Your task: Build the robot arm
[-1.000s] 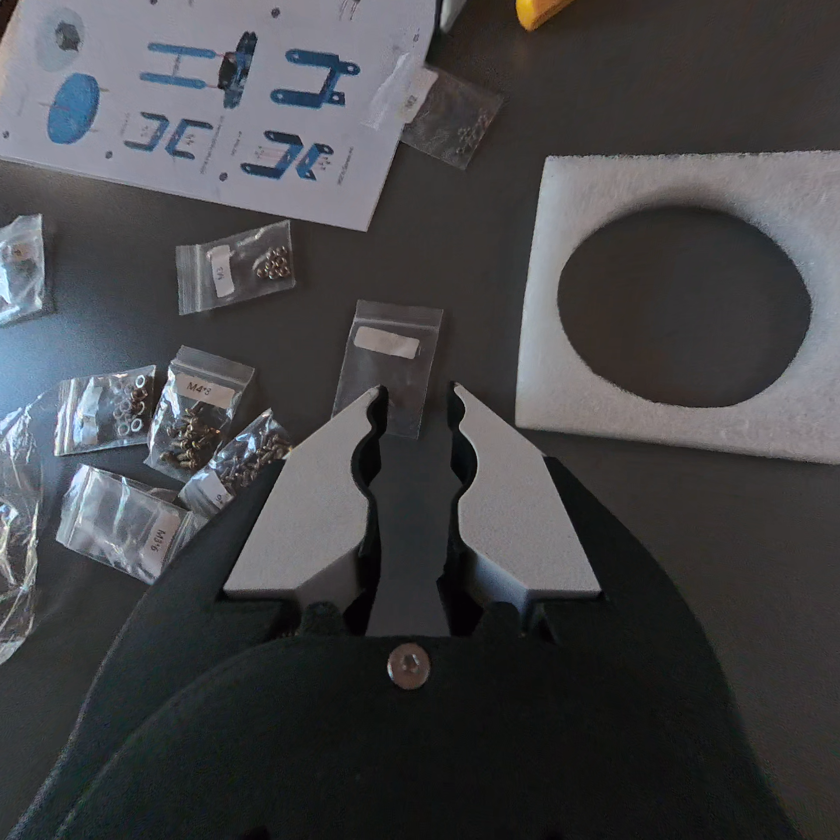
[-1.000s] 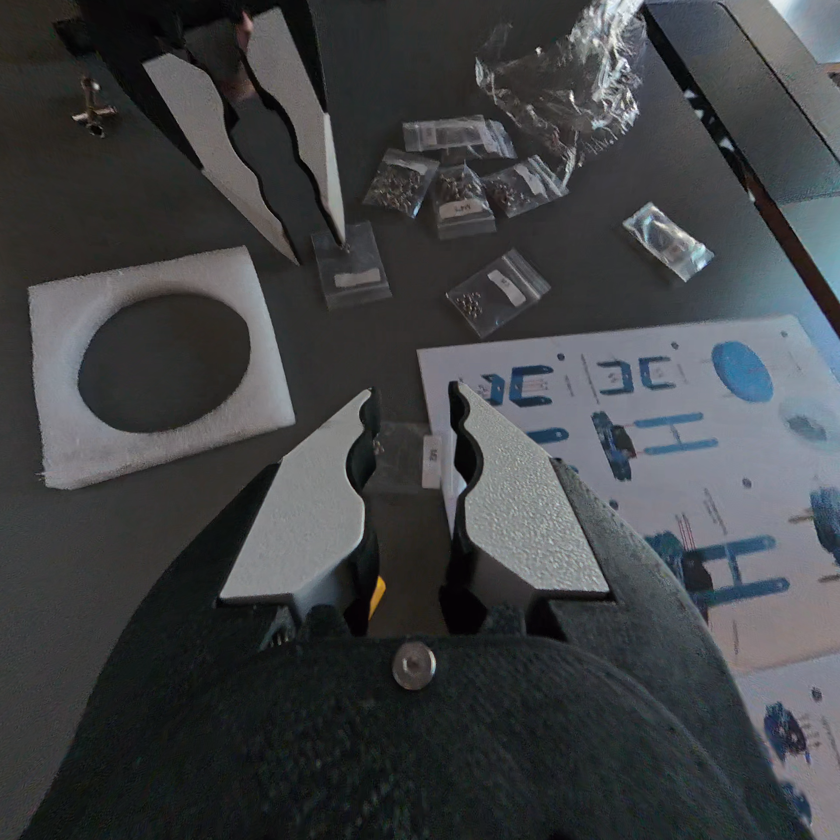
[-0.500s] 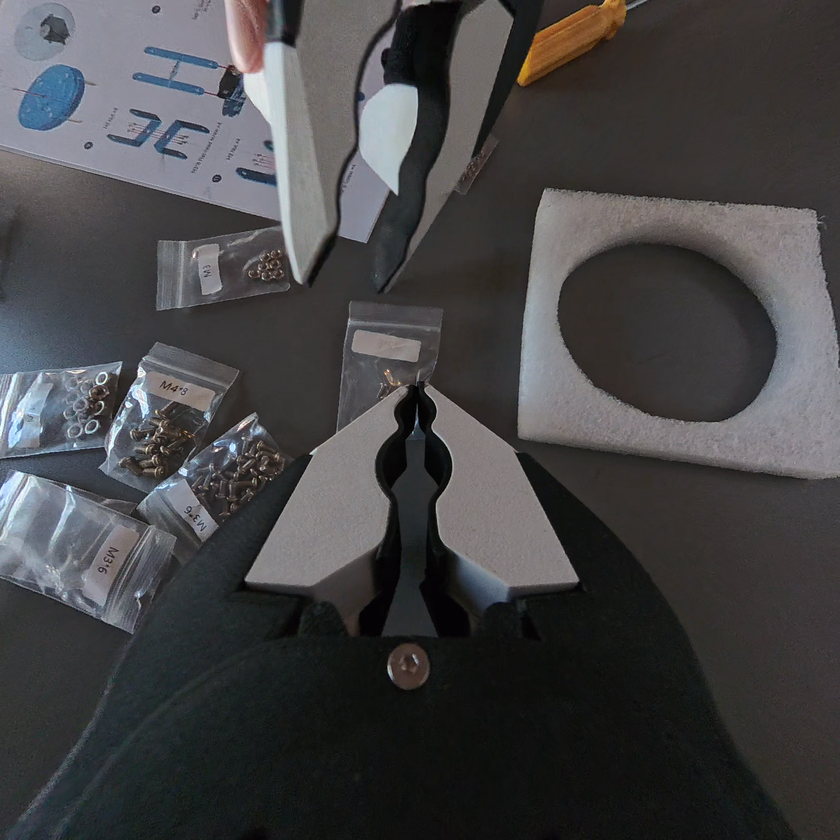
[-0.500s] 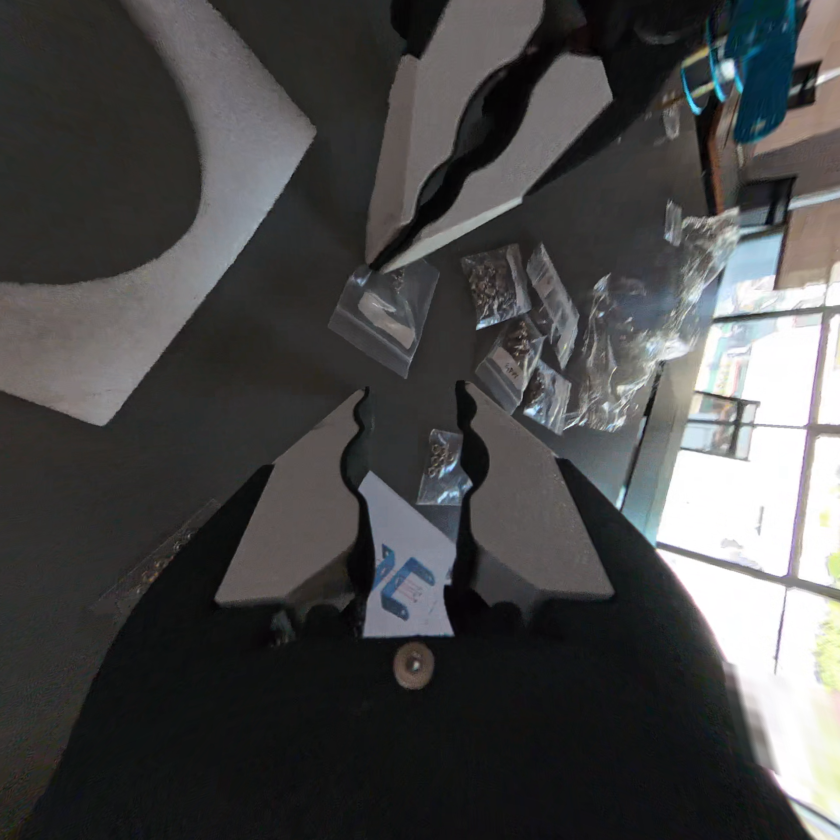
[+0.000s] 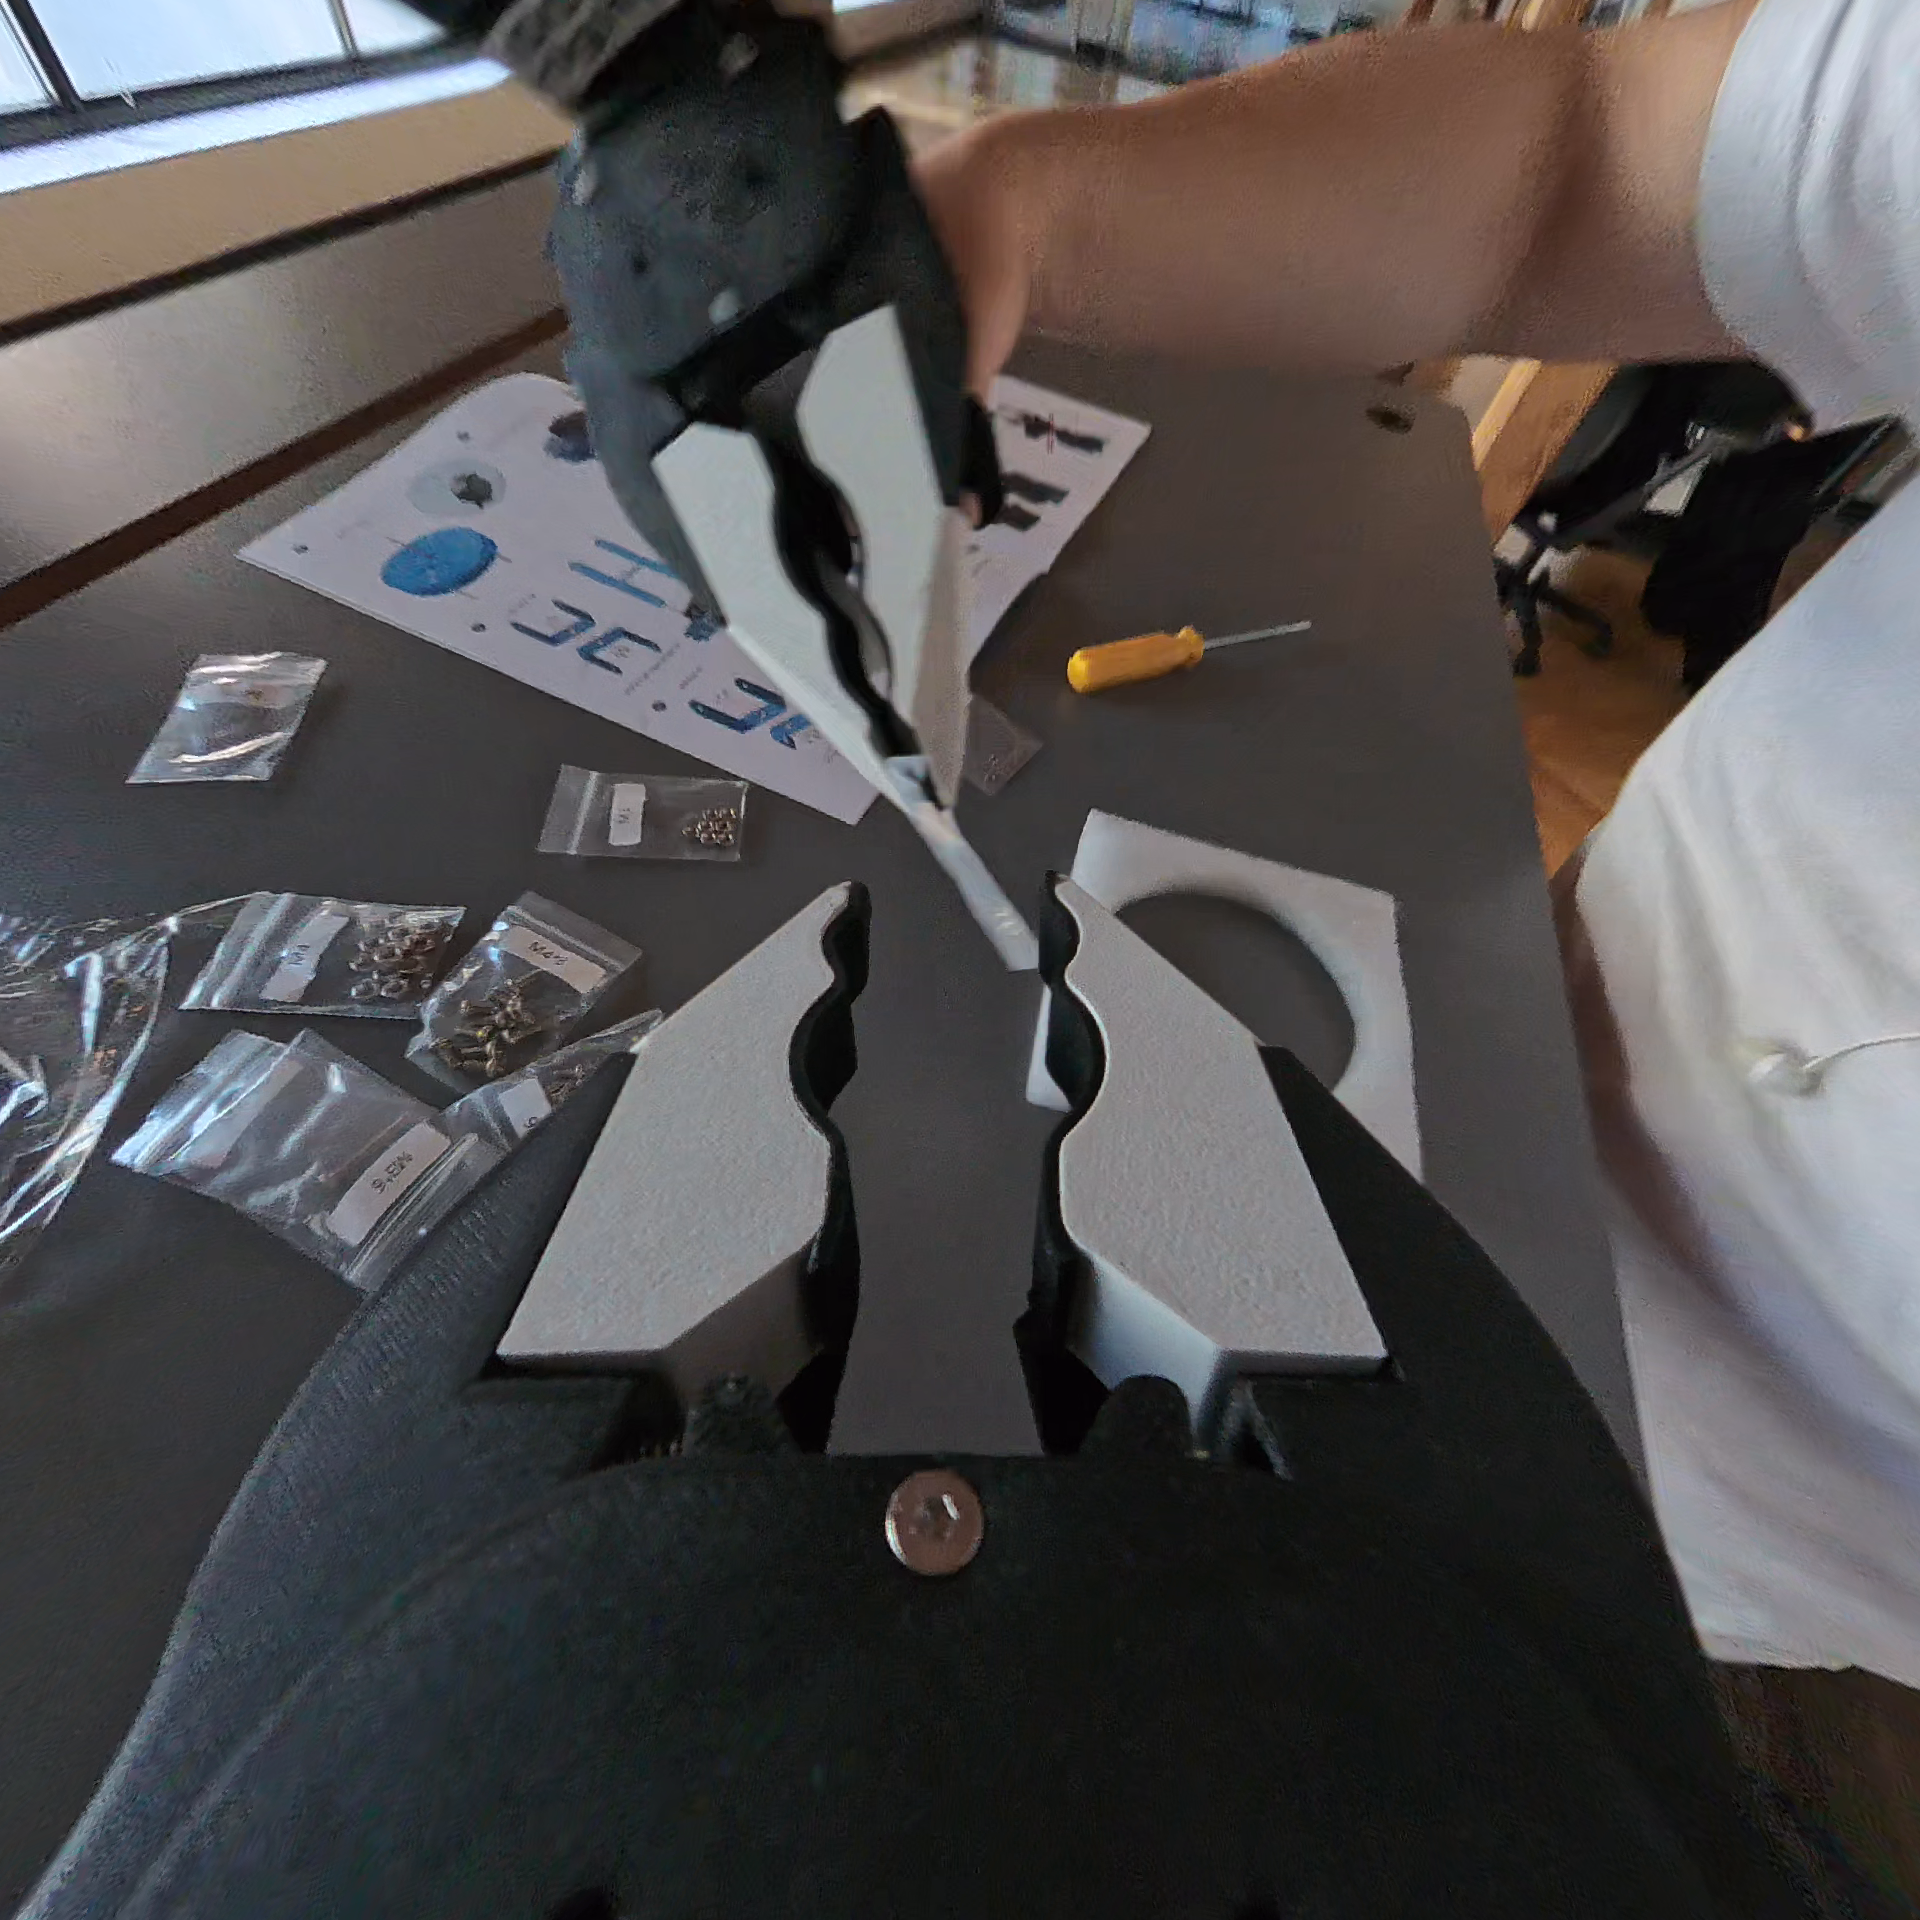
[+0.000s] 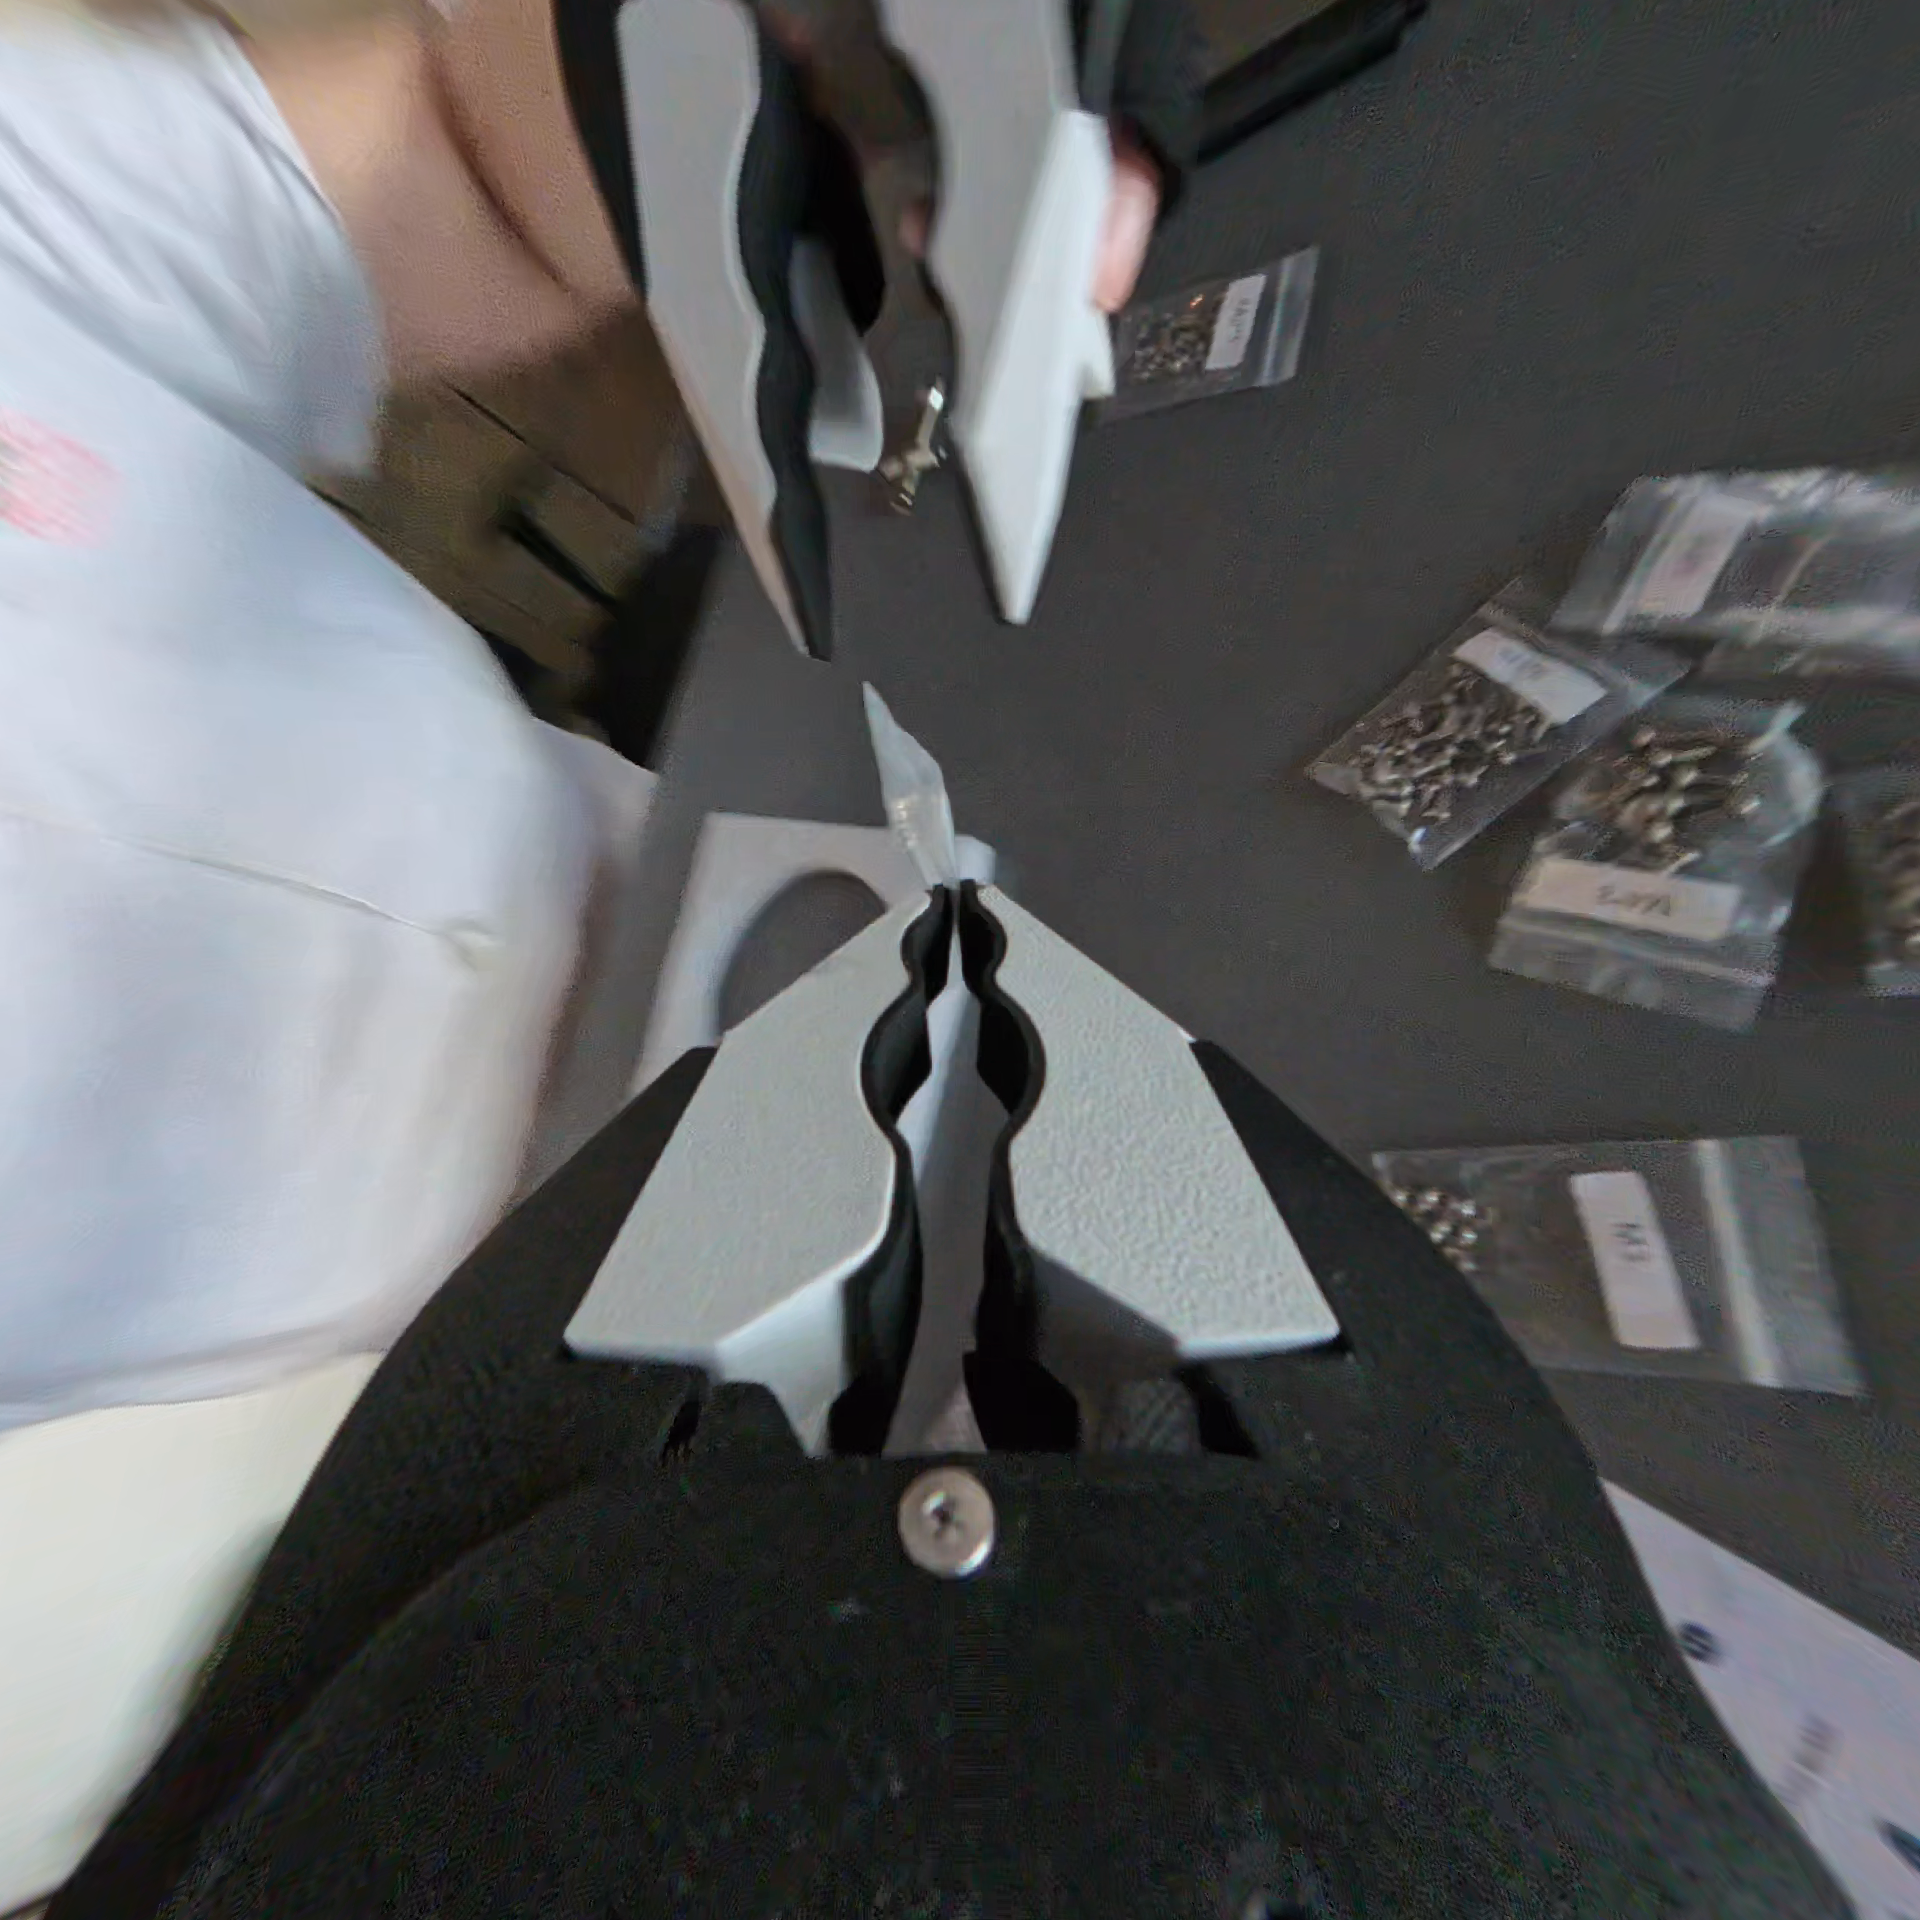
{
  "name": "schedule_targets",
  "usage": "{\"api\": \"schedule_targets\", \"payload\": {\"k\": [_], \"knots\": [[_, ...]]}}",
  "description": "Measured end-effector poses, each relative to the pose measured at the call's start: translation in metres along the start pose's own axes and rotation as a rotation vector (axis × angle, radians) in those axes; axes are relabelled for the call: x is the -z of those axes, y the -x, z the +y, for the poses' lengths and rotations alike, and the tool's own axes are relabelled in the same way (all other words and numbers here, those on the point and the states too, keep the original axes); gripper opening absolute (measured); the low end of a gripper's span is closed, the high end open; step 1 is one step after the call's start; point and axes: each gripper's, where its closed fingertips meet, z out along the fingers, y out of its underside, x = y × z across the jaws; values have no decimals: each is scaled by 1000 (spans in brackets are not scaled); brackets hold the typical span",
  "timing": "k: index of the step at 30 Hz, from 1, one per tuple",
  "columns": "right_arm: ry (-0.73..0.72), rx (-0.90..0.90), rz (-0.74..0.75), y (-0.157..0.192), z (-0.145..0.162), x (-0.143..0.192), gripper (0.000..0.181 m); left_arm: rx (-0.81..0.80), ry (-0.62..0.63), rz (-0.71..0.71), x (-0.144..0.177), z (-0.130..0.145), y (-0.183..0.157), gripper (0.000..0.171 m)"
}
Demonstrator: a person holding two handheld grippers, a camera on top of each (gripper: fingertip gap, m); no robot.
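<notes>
- right gripper (image 6: pixel 954 891): fingers pinched tight on a small clear bag (image 6: pixel 912 790), held up off the bench (image 5: pixel 1299 790)
- left gripper (image 5: pixel 951 914): fingers spread wide, nothing in them, just short of the bag's loose end
- foam square (image 5: pixel 1351 966) with round hole below; hardware bags (image 5: pixel 499 997), yellow screwdriver (image 5: pixel 1138 660), printed sheet (image 5: pixel 499 551) around

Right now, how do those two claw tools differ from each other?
The left gripper has its jaws spread with nothing between them; the right gripper is pinched shut on a small clear bag. The left gripper points out over the dark table; the right gripper hangs tips-down, the small clear bag dangling off the table. Both have pale wavy-edged fingers on black bodies.
</notes>
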Motion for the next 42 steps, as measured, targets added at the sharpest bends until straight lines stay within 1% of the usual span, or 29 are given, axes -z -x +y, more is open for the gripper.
{"api": "schedule_targets", "payload": {"k": [1, 2, 4, 6, 8, 9, 10, 12, 13, 14, 15, 17, 18, 20, 21, 22, 24, 25, 27, 28, 29, 30, 33, 37, 38, 39, 41, 42], "knots": [[-4, -122, -79, -5, -5, 5, 0, 16, -21, -5, 8, -4, 0, 31], [35, -185, -111, -16, -1, 8, 0, 25, -32, -12, 14, -6, -1, 31], [123, -217, -36, -53, 16, 4, 0, 36, -39, -35, 23, -3, -2, 31], [192, -313, -105, -62, 28, -3, 0, 49, -38, -47, 29, 5, -7, 31], [223, -290, -84, -72, 34, -10, 2, 57, -26, -65, 35, 16, -13, 31], [243, -262, -55, -77, 37, -11, 11, 63, -22, -78, 39, 21, -15, 31], [235, -228, -27, -80, 34, -9, 16, 74, -22, -89, 43, 25, -18, 32], [173, -157, 74, -84, 25, 7, 18, 104, -51, -100, 54, 25, -28, 34], [102, -102, 127, -79, 16, 20, 20, 110, -74, -105, 60, 23, -36, 34], [12, -35, 210, -72, 7, 38, 24, 109, -90, -121, 67, 21, -45, 34], [-52, 15, 333, -66, 6, 59, 26, 99, -100, -148, 73, 20, -53, 34], [-120, 19, 626, -53, 33, 98, 30, 73, -133, -217, 84, 17, -71, 34], [-163, -6, 723, -45, 54, 108, 36, 67, -155, -242, 88, 15, -79, 34], [-214, -102, 729, -26, 96, 101, 38, 67, -185, -277, 92, 12, -90, 34], [-235, -155, 714, -21, 111, 93, 36, 69, -197, -286, 92, 10, -93, 35], [-239, -178, 724, -19, 123, 87, 31, 66, -213, -287, 90, 6, -95, 35], [-193, -154, 819, -27, 139, 81, 31, 53, -244, -280, 85, -4, -97, 34], [-164, -141, 851, -30, 145, 78, 32, 47, -252, -274, 82, -8, -96, 34], [-111, -135, 863, -35, 152, 69, 33, 40, -249, -264, 73, -13, -90, 34], [-130, -121, 855, -35, 148, 67, 23, 38, -243, -261, 67, -14, -87, 34], [-129, -115, 834, -33, 146, 64, 7, 39, -240, -258, 62, -15, -83, 34], [-123, -107, 823, -33, 146, 63, 0, 42, -236, -257, 56, -16, -79, 34], [-151, -73, 821, -29, 139, 60, 0, 62, -245, -250, 40, -17, -68, 33], [-230, 2, 837, -9, 125, 60, 0, 117, -231, -255, 16, -8, -46, 30], [-246, 17, 838, -4, 124, 59, 0, 125, -200, -268, 8, -2, -36, 30], [-256, 23, 836, -1, 124, 59, 0, 128, -142, -290, -2, 7, -24, 31], [-262, 5, 843, -1, 128, 60, 0, 135, 22, -344, -23, 30, 2, 37], [-272, 3, 862, -3, 129, 64, 3, 129, 85, -365, -32, 37, 14, 37]]}}
